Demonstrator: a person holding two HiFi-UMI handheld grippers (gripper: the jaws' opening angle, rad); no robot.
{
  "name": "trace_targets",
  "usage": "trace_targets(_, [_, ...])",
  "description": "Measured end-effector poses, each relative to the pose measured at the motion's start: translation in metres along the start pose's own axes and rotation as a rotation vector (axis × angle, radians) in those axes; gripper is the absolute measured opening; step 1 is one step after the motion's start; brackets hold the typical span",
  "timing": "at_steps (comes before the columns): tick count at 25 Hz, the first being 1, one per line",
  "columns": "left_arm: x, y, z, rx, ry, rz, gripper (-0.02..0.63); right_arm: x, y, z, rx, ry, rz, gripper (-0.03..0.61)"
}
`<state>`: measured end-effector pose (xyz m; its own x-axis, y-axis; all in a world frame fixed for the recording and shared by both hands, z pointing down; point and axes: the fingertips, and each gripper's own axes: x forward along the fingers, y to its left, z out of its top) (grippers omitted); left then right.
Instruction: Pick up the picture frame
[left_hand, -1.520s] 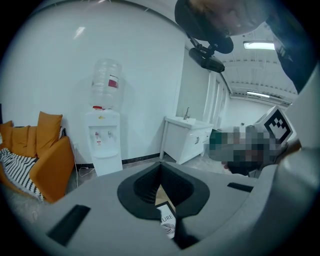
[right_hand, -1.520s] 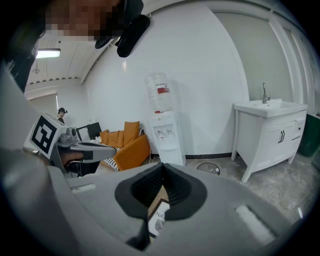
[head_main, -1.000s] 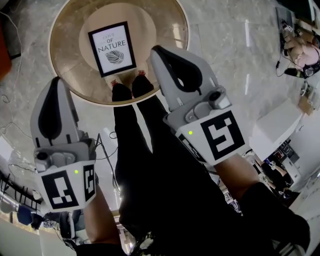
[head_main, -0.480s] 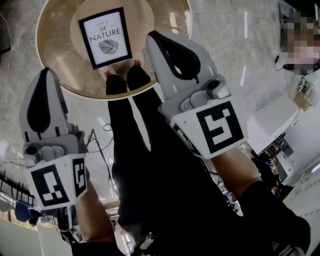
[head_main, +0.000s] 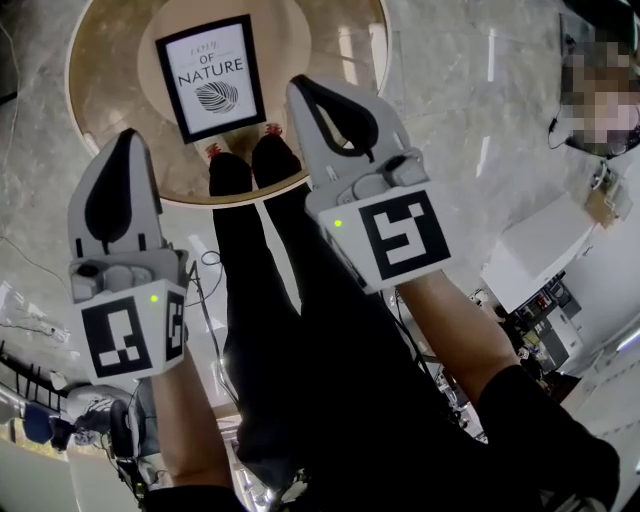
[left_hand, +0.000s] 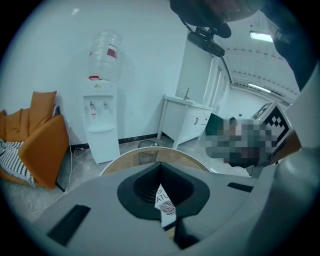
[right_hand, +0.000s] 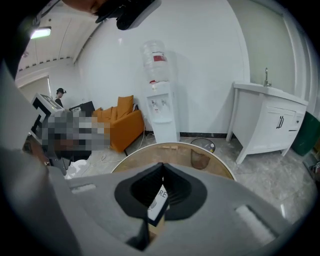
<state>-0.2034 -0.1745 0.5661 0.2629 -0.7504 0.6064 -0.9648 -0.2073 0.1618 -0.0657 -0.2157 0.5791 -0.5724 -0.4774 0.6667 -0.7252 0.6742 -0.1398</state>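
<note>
the left tongs (head_main: 128, 136), pale grey plastic with black pads, were shut tight, tip to tip, with nothing gripped. they pointed forward and downward. through the small hollow behind their closed pads a strip of the white print showed, so the target sat ahead of them and a little to their right.

the black-edged rectangular picture frame (head_main: 211, 78), holding a white print with a leaf drawing, appeared to lie flat on the round tan wooden counter (head_main: 110, 95). it lay beyond both tongs, in the gap between their lines of aim. its long axis ran away from the person, roughly along the way the tongs pointed, tipped slightly to the left at the far end. its two long edges therefore faced one pair of tongs each.

the right tongs (head_main: 297, 84), of the same grey make, were likewise closed on nothing. their tip stood just off the frame's near right corner and looked the nearer of the two. how high either pair hung above the counter could not be told. both would likely need to open before closing on an edge.
</note>
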Motion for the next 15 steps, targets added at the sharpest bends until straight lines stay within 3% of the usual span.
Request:
trace_targets(4, [0.021,-0.001,-0.035,-0.045,0.030,-0.042,-0.003,0.017,-0.001,-0.023,-0.018,0.021,-0.002,0.000])
trace_targets(8, [0.034,0.009,-0.059,-0.058,0.051,-0.032,-0.002,0.033,0.002,-0.040,-0.017,0.037,0.012,0.002])
trace_targets(9, [0.038,0.010,-0.064,-0.058,0.059,-0.031,-0.002,0.036,0.002,-0.044,-0.007,0.047,0.019,0.070])
trace_targets(12, [0.049,0.011,-0.078,-0.065,0.095,-0.036,0.004,0.049,0.001,-0.054,0.004,0.066,0.033,0.121])
trace_targets(13, [0.052,0.012,-0.082,-0.067,0.108,-0.038,0.089,0.053,0.000,-0.056,0.003,0.064,0.032,0.135])
trace_targets(15, [0.058,0.011,-0.090,-0.072,0.131,-0.044,0.141,0.060,0.000,-0.060,0.002,0.059,0.027,0.157])
